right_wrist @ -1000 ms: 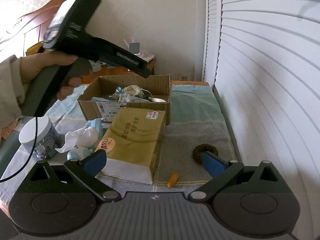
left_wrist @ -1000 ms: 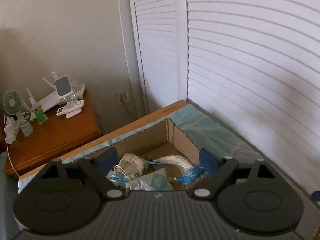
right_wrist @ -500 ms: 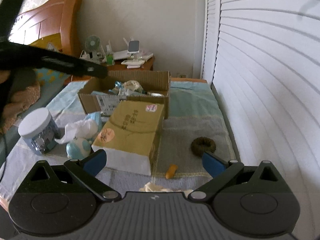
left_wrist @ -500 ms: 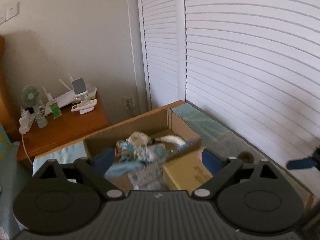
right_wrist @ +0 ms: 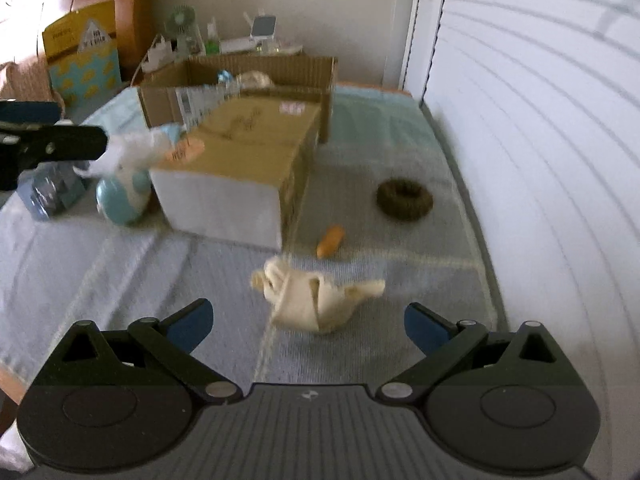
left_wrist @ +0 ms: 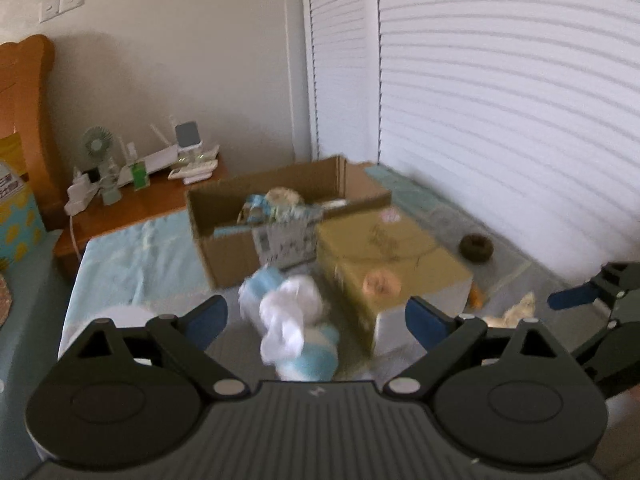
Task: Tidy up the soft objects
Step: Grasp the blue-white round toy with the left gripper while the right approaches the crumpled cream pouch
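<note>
1. Right claw (right_wrist: 306,320): jaws apart, empty. Cream knotted cloth (right_wrist: 316,298) lies on the bed cover (right_wrist: 120,264) just ahead, centred in the gap, long axis left-right across the jaws.
2. Left claw (left_wrist: 316,318): jaws wide, have just been opening, nothing gripped. White-and-blue plush toy (left_wrist: 292,320) sits between and just past the tips.
3. Cardboard box (right_wrist: 240,80), far, already holds soft items.
4. Right view shows the cloth whole, plus brown hair tie (right_wrist: 404,199); left view catches only the cloth's edge.
</note>
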A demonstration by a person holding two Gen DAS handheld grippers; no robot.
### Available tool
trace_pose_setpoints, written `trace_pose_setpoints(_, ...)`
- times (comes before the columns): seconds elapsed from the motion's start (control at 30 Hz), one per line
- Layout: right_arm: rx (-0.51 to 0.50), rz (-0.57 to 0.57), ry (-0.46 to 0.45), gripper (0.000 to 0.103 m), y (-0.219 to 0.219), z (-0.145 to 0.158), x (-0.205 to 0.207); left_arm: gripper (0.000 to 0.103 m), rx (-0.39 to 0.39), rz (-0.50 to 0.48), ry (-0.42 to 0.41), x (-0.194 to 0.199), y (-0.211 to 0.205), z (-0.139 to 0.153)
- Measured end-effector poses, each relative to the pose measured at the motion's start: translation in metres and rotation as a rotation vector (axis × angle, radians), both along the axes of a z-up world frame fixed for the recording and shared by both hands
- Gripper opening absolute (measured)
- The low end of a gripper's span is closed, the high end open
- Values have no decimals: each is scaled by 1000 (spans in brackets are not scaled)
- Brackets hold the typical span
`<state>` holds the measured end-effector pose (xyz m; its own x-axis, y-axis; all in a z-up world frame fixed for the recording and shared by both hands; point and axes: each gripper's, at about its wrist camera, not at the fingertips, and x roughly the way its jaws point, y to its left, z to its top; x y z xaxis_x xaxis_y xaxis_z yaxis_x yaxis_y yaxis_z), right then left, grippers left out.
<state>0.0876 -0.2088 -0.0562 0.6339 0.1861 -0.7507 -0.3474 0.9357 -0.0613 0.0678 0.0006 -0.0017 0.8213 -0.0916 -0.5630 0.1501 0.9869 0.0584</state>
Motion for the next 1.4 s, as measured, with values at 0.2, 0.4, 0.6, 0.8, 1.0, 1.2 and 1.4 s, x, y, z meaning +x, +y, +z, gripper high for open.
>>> trace_pose_setpoints(0.2, -2, -4, 27, 103, -2, -17, -1, 95, 1, 25, 49, 1, 3, -21)
trace_pose_setpoints(0.4, 9, 18, 11, 103, -5, -18, -3, 95, -5, 40, 65, 7, 1, -34)
trace_pose_setpoints(0.6, 17, 0, -13, 103, -5, -19, -4, 83, -1, 63, 94, 15, 2, -52)
trace_pose_setpoints(0.8, 30, 5, -49, 103, -7, -21, -9, 66, -16, 70, 108, 24, 5, -58)
trace_pose_setpoints(1.0, 37, 13, -69, 103, -8, -23, -9, 49, -44, 62, 113, 31, 9, -61)
trace_pose_setpoints(1.2, 42, 11, -92, 103, -8, -25, -11, 45, -57, 38, 125, 29, 10, -59)
trace_pose_setpoints(1.4, 45, 4, -98, 103, -8, -25, -10, 45, -67, -10, 168, 7, 13, -53)
